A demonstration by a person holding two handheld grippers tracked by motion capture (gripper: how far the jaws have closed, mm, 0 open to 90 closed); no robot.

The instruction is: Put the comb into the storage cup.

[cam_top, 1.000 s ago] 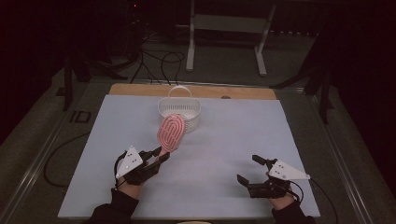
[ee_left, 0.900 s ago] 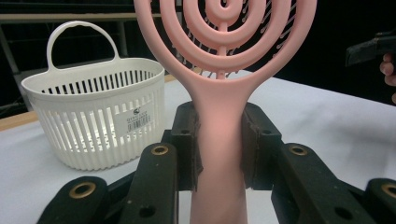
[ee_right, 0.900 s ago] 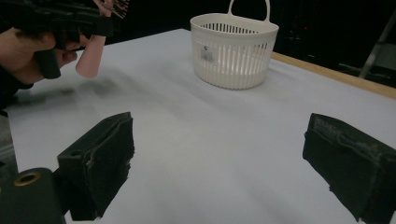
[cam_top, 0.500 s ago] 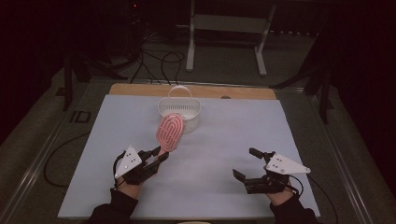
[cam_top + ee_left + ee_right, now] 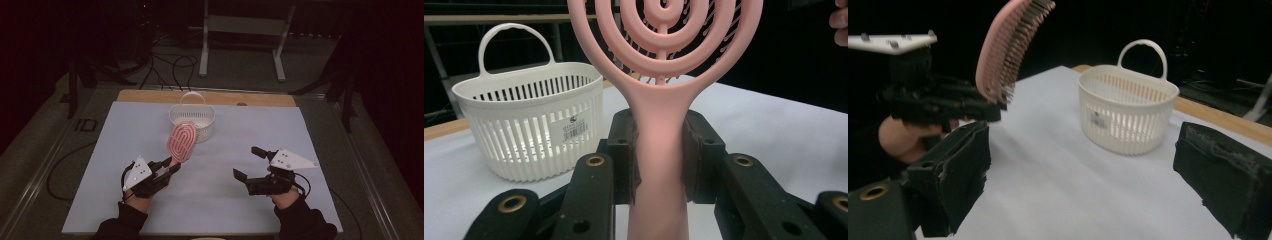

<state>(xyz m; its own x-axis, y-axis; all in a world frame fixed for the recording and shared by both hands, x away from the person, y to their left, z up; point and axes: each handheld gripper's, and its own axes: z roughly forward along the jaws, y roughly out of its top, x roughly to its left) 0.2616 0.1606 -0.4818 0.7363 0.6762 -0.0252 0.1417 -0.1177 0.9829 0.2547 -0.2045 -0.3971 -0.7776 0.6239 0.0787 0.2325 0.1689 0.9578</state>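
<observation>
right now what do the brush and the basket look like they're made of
Brush: pink plastic by the look, moulded in one smooth matte piece with open rings; thin bristles behind look plastic too.
Basket: white plastic, probably, with slightly glossy thin moulded slats, a loop handle and a sticker on its wall.

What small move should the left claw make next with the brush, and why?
Probably carry the brush forward over the basket. The left claw already clamps its handle, head raised off the table, and the basket stands open just beyond.
</observation>
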